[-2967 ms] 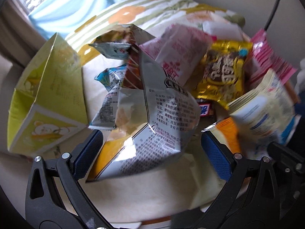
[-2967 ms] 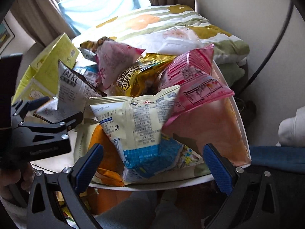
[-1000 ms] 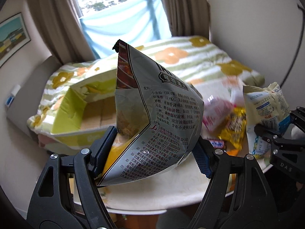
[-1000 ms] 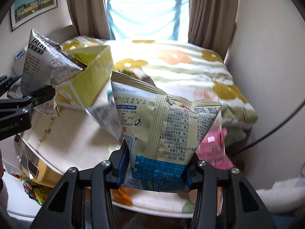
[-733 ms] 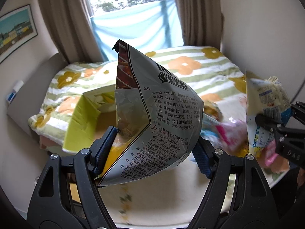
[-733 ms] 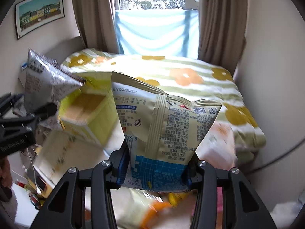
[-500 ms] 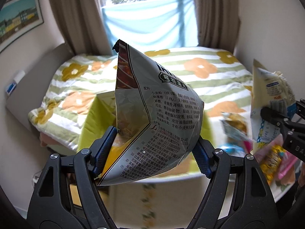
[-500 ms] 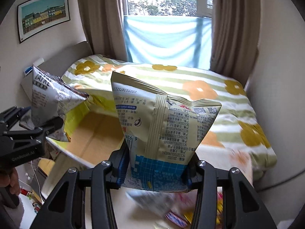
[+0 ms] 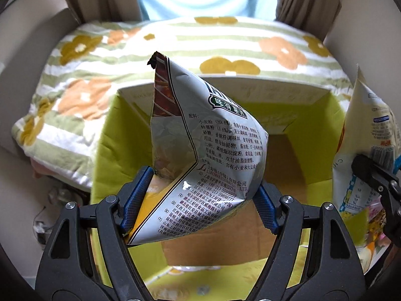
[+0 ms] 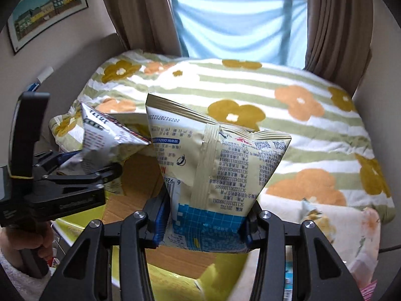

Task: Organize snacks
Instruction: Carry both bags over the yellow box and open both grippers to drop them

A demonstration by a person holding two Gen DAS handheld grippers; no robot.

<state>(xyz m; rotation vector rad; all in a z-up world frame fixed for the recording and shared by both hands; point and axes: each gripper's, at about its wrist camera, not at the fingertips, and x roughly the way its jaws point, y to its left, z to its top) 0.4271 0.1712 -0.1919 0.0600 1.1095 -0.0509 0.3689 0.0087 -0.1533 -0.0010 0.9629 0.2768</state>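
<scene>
My left gripper (image 9: 199, 200) is shut on a silver snack bag (image 9: 210, 150) and holds it over the open yellow-green cardboard box (image 9: 117, 138). My right gripper (image 10: 203, 220) is shut on a cream and blue snack bag (image 10: 215, 165), held above the box's right side (image 10: 180, 263). The silver bag (image 10: 105, 140) and the left gripper (image 10: 75, 175) show at the left in the right wrist view. The cream bag (image 9: 361, 150) shows at the right edge in the left wrist view. The box's brown floor (image 9: 283, 165) looks bare.
A bed with a striped flowered blanket (image 10: 275, 95) lies behind the box. More snack packets (image 10: 315, 215) lie on the table at the right. Curtains (image 10: 140, 12) and a window are at the back.
Both grippers closed on their bags, lifted them off the snack pile and swung left. They now sit over the open box, closer and lower than half a second ago.
</scene>
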